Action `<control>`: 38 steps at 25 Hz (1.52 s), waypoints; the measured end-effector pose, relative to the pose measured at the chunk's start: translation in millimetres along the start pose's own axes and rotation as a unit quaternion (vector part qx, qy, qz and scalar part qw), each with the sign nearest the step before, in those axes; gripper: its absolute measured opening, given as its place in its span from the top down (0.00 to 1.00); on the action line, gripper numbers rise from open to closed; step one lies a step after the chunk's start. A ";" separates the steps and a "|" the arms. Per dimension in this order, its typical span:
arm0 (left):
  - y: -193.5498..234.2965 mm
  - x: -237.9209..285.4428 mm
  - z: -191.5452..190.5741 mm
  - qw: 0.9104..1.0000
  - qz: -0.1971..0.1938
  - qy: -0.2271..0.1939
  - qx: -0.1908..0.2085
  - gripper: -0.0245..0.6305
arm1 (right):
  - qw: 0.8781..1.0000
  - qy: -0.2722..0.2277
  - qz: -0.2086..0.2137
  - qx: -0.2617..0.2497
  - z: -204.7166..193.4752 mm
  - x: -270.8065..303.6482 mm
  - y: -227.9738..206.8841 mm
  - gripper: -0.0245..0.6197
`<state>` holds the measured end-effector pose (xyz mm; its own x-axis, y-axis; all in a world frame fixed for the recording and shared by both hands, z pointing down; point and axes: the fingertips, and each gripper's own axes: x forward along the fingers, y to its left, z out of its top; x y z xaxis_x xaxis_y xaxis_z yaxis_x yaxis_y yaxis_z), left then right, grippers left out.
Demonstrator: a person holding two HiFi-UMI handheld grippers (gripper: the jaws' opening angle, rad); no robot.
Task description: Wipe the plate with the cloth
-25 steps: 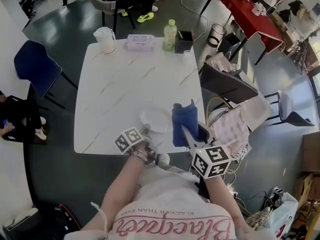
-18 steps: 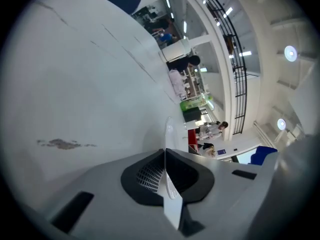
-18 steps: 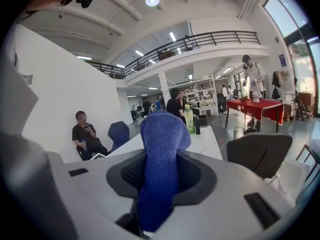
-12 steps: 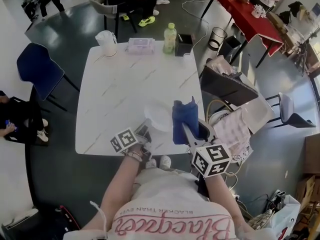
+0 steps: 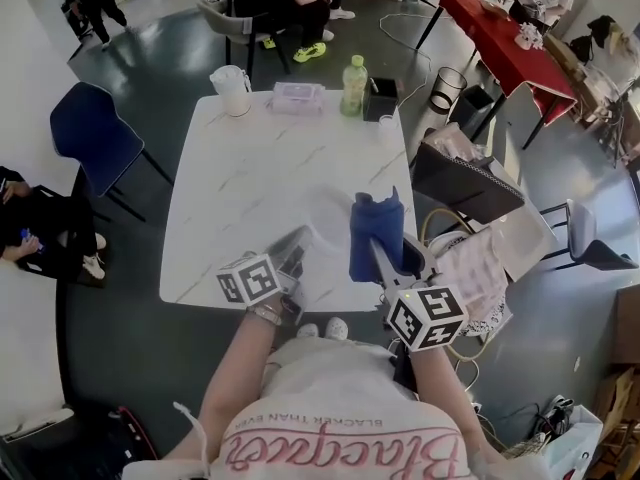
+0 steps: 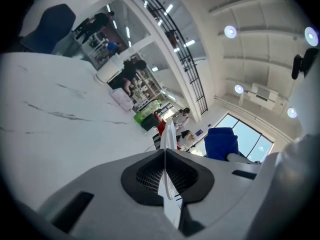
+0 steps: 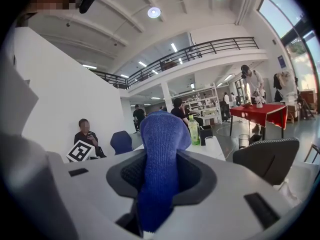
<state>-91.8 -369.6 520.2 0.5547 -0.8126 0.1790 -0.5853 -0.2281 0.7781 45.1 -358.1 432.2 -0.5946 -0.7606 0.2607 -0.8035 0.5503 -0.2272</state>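
Observation:
The white plate (image 5: pixel 318 224) is off the marble table (image 5: pixel 240 188), tilted up, with my left gripper (image 5: pixel 296 252) shut on its near rim. In the left gripper view the plate (image 6: pixel 169 134) shows edge-on as a thin white sheet pinched between the closed jaws of the left gripper (image 6: pixel 166 156). My right gripper (image 5: pixel 383 256) is shut on a blue cloth (image 5: pixel 376 230) that stands just right of the plate. The cloth (image 7: pixel 160 154) fills the gap in the right gripper (image 7: pixel 160 171) and sticks up past the fingertips. The same cloth (image 6: pixel 222 143) appears at the right of the left gripper view.
At the table's far edge stand a white jug (image 5: pixel 232 90), a tissue pack (image 5: pixel 298 97), a green bottle (image 5: pixel 353 84), a black box (image 5: pixel 380 98) and a small cup (image 5: pixel 388 123). A blue chair (image 5: pixel 100 138) is left of the table, a grey chair (image 5: pixel 465 183) right.
My left gripper closed on the plate's near rim and lifted it off the table, rolling it up on edge. The right gripper rose slightly with the cloth.

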 end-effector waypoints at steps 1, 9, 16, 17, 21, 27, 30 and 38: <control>-6.3 -1.5 3.9 1.000 -0.003 -0.002 0.014 0.95 | 1.000 -0.004 0.001 -0.001 2.3 -0.2 1.2 0.78; -47.4 -12.1 29.2 0.992 -0.021 -0.019 0.121 0.95 | 0.998 -0.049 0.019 -0.040 24.3 -6.2 17.5 0.78; -71.4 -17.6 40.6 0.983 -0.024 -0.018 0.182 0.95 | 0.989 -0.072 0.068 -0.111 51.5 0.5 55.3 0.78; -73.3 -19.0 40.4 0.983 -0.025 -0.018 0.181 0.95 | 0.986 -0.070 0.074 -0.130 55.5 2.3 61.5 0.78; -79.6 -26.6 39.5 0.983 -0.021 -0.019 0.180 0.95 | 0.969 -0.058 0.094 -0.221 62.2 8.7 86.2 0.78; -89.3 -35.1 40.8 0.981 -0.019 -0.018 0.194 0.95 | 0.934 -0.037 0.107 -0.340 54.9 28.9 112.8 0.78; -93.3 -38.7 43.9 0.980 -0.019 -0.019 0.199 0.95 | 0.932 -0.040 0.097 -0.347 57.3 34.8 110.6 0.78; -97.9 -43.7 44.7 0.982 -0.036 -0.020 0.186 0.95 | 0.949 -0.049 0.040 -0.308 70.2 36.1 72.8 0.78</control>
<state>-85.1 -335.7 409.3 0.5837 -0.8056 0.1016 -0.7246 -0.4603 0.5130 -32.8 -369.6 359.2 -0.6728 -0.7200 0.1699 -0.6389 0.6813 0.3573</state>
